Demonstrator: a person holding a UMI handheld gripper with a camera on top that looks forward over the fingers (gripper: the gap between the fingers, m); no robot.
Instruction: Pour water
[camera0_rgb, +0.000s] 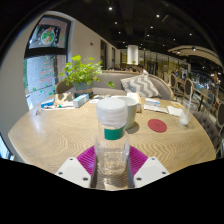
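Café-type room behind, round wooden table (60, 135) in front. Bottle (113, 140) sits dead centre between the fingers, upright, white cap with green band on top, clear body below. Magenta pads (87, 157) are seen at both sides of the body, apparently pressed against it, so the gripper (112, 172) is judged pinched on the bottle low on the body; a mid-to-low grip probably keeps the neck free for tipping. Whether the base is resting on the table or lifted cannot be told. Cap looks to be on, so no pour is possible yet by this judgement.

Outward from the bottle: white cup (131, 101) at 12 o'clock, likely the pour target, well apart. Red coaster (157, 126) at 2 o'clock. Glass (185, 115) further out at 2–3 o'clock, near the table edge. Plant (80, 72) at 11 o'clock, beyond the table.
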